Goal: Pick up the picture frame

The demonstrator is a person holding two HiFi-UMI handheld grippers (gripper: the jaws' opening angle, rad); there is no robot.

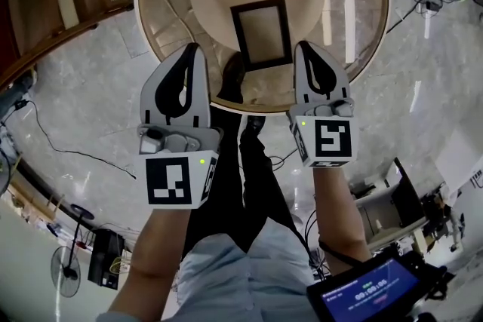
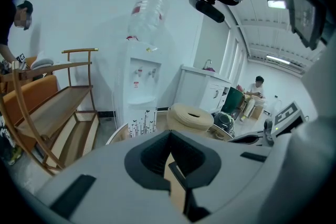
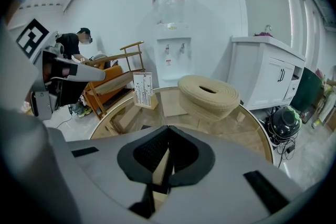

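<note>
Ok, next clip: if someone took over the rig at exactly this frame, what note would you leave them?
Left gripper: fingers shut, nothing held, poised over the near edge of the round table, just left of the picture frame.
Right gripper: fingers shut, nothing held, just right of the frame's near corner.
Frame: lies flat on the table, between and slightly beyond the two grippers, untouched.
Done: grippers lined up either side of the frame; no grasp yet.
Left: open a gripper, close it on an edge of the frame, lift.
</note>
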